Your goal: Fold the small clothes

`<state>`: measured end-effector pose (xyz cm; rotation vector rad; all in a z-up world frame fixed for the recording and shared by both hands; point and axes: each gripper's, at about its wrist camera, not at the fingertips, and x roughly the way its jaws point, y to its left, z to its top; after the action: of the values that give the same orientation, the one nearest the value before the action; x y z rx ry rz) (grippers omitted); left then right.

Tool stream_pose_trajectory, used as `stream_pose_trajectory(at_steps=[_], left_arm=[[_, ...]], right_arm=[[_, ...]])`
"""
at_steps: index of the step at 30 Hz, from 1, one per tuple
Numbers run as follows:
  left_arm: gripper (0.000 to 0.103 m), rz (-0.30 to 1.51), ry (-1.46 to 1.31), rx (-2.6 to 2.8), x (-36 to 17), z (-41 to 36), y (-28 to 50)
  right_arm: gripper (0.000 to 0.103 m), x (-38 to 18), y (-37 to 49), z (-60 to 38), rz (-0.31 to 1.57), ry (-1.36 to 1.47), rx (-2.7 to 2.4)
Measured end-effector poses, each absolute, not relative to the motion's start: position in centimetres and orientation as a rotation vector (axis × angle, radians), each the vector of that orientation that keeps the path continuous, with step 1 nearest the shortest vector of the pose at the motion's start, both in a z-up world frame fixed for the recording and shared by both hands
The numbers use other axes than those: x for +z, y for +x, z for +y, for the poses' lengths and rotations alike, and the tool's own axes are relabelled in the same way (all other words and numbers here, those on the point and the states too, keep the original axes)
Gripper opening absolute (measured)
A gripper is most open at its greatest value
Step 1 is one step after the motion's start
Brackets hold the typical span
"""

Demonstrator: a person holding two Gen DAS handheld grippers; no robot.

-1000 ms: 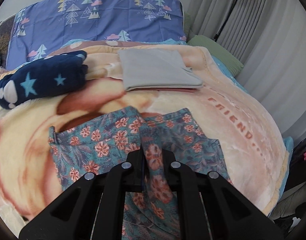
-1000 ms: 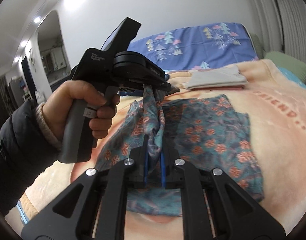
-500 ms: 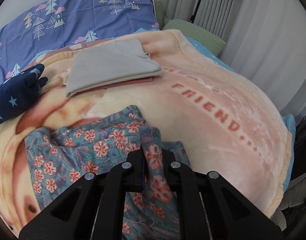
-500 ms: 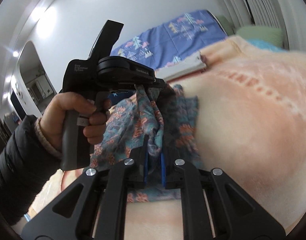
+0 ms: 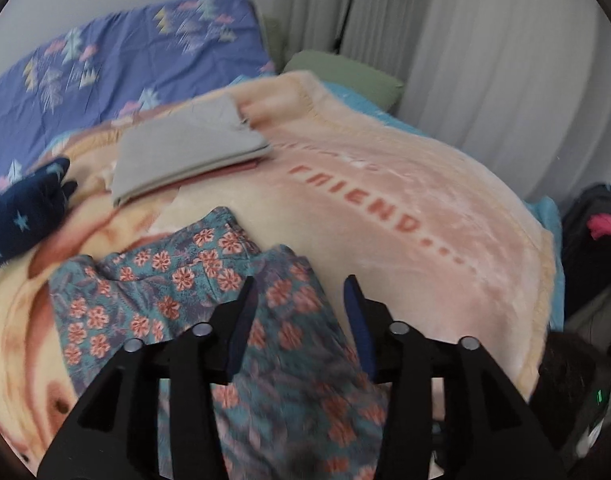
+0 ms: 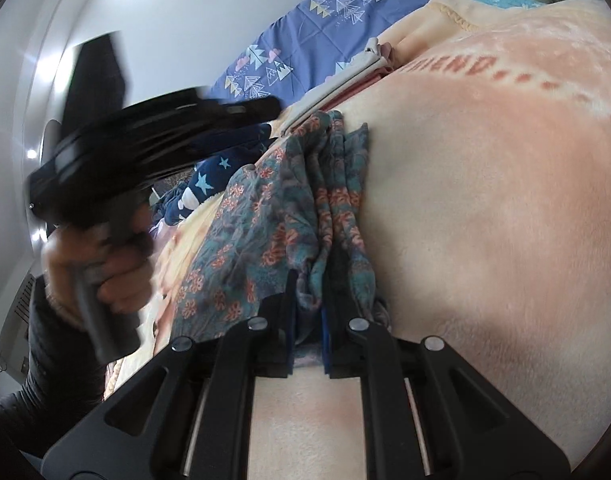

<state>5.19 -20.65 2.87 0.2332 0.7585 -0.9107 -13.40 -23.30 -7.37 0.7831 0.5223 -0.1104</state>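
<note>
Floral garment (image 5: 225, 304) lies bunched on peach blanket (image 5: 425, 208), long axis running away from both wrists toward stacked folded clothes (image 5: 185, 148).

Left gripper (image 5: 299, 300): fingers spread, nothing held, cloth directly beneath.

Right gripper (image 6: 307, 312): clamped on near hem of garment (image 6: 305, 216); nearer arm for next pull.

Obstacles: navy star plush (image 5: 25, 216) beside, apart. Blanket right of garment bare.

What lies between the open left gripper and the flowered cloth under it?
Nothing visible does. The left gripper is open with its fingers on either side of the flowered cloth, which lies directly below on the blanket. The right gripper is shut on the same cloth.
</note>
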Motion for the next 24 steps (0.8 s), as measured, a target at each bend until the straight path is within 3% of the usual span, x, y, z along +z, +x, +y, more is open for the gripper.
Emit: stream_pose_trajectory(at_steps=[5,7,12,16,21,23,24], left_arm=[[0.049,0.695,0.357,-0.931,1.8,-16.9,0.0],[0.055,0.695,0.398,-0.918,0.0,-15.4,-1.1],[0.056,0.762,0.430,-0.893,-5.5,-13.7,-1.5],[0.056,0.755,0.374,-0.907,-5.7,-13.6,-1.4],[0.057,0.743,0.367,-0.920,-6.0,-13.5,-1.3],[0.058,0.736,0.363,-0.920,-6.3,-13.4,-1.5],[0.059,0.730,0.368,-0.917,-6.4,-13.4,-1.8]], right_arm=[[0.009,-5.9,-14.9,-23.4,0.451,0.793,-0.082],[0.009,-5.6,-15.1,-23.4,0.490,0.755,-0.135],[0.010,-8.0,-14.7,-24.7,0.616,0.831,-0.120],[0.025,-5.5,-14.8,-25.9,0.570,0.783,-0.137],[0.029,-1.9,-10.0,-30.1,0.536,0.744,-0.069],[0.036,-1.6,-6.7,-32.0,0.562,0.767,-0.036],[0.045,-1.7,-4.4,-33.0,0.593,0.790,0.000]])
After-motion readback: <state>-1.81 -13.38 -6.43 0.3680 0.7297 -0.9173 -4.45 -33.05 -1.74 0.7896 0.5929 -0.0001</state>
